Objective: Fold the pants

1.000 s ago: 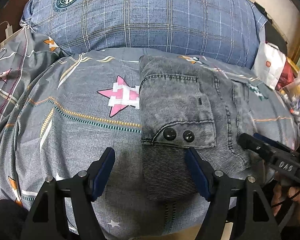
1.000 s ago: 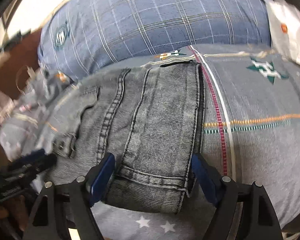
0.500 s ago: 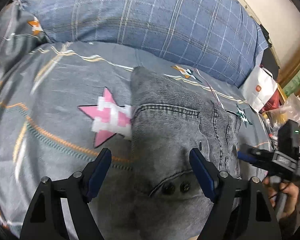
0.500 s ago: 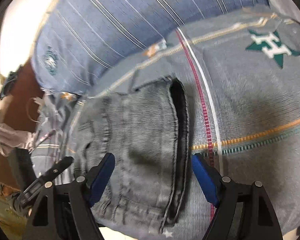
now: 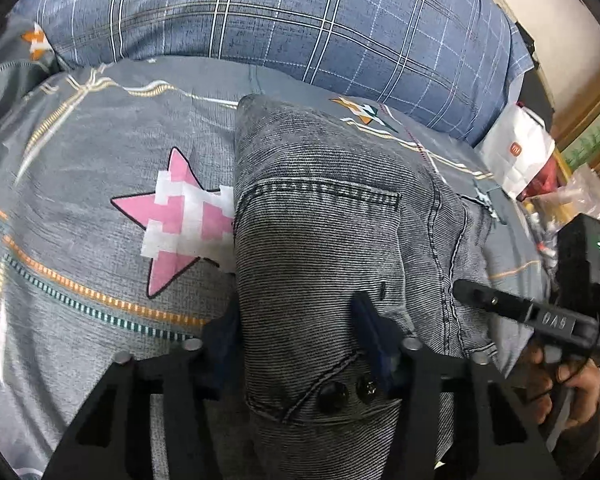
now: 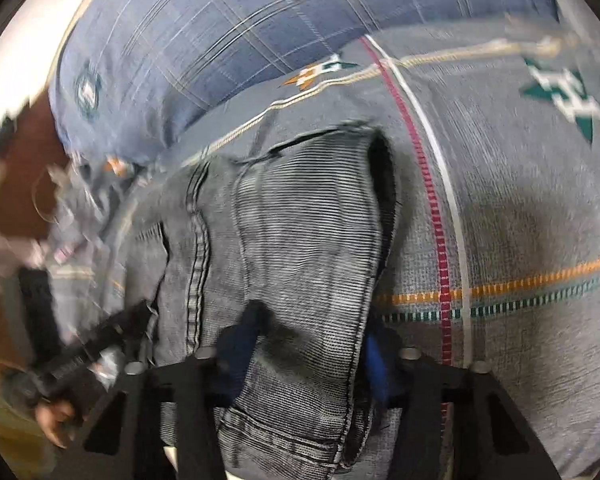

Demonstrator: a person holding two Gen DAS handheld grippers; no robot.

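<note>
Grey washed denim pants point(image 5: 332, 248) lie folded on the patterned grey bed sheet point(image 5: 80, 208). My left gripper point(image 5: 300, 344) is closed around the near edge of the fold by the pocket flap with two dark buttons point(image 5: 348, 390). My right gripper point(image 6: 308, 348) is closed around the other near edge, by the hem point(image 6: 300, 444); the pants also show in the right wrist view point(image 6: 300, 240). Each gripper shows in the other's view: the right one point(image 5: 500, 306) at the pants' right side, the left one point(image 6: 92, 348) at the left.
A big blue plaid pillow point(image 5: 300, 20) lies behind the pants. A white paper bag point(image 5: 516, 152) and clutter in plastic point(image 5: 580, 196) sit at the bed's right edge. A pink star print point(image 5: 180, 220) marks the sheet left of the pants.
Both grippers moved forward over the near edge of the folded pants and closed on it. Before, both were open just short of the cloth.
</note>
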